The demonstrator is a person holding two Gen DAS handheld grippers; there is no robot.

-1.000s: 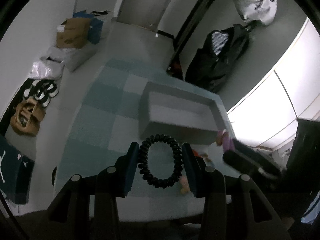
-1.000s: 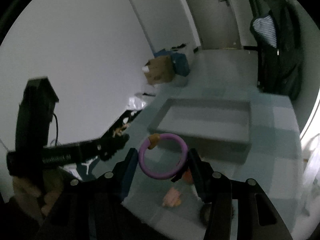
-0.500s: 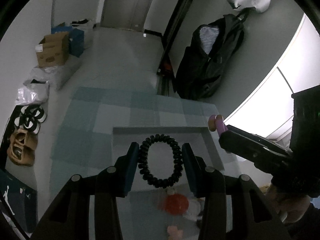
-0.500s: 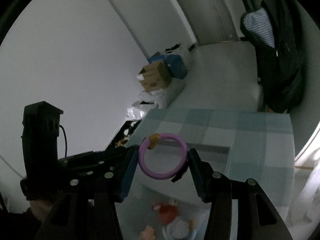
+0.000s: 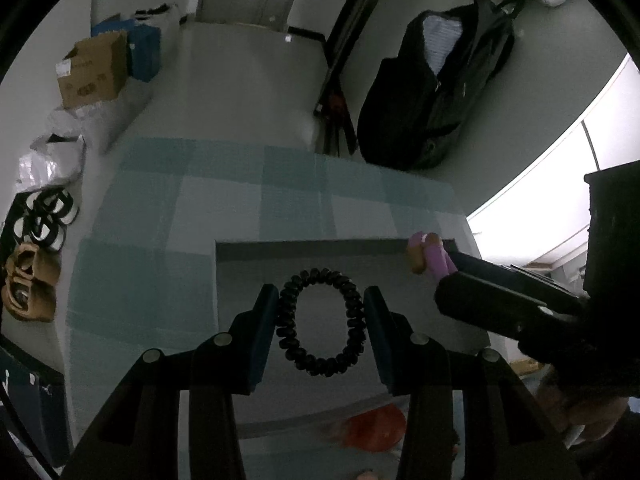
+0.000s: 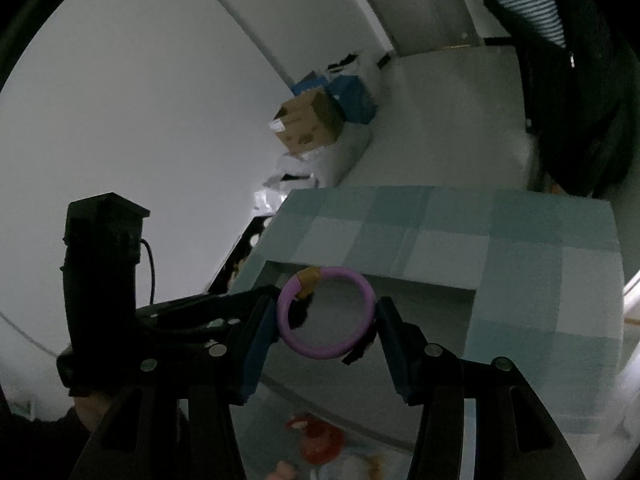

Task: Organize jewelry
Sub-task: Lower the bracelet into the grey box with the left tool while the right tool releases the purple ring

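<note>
My left gripper (image 5: 321, 324) is shut on a black coiled hair tie (image 5: 291, 327), held upright over the inside of a grey open box (image 5: 248, 280). My right gripper (image 6: 327, 322) is shut on a purple ring bracelet (image 6: 362, 338) with an orange-tan tag, held over the same grey box (image 6: 432, 344). The right gripper's tip with the purple ring (image 5: 434, 258) shows at the box's right side in the left wrist view. The left gripper body (image 6: 104, 280) shows at the left in the right wrist view.
The box sits on a teal checked tablecloth (image 5: 160, 240). Red and pink trinkets (image 5: 376, 426) lie in front of the box, also in the right wrist view (image 6: 320, 438). Cardboard boxes (image 5: 94, 68), shoes (image 5: 40, 216) and a black jacket (image 5: 436, 92) are on the floor and wall beyond.
Both grippers have moved forward and down over the grey box, each still holding its piece. The box now lies right beneath the fingers, and the trinkets have slipped below them.
</note>
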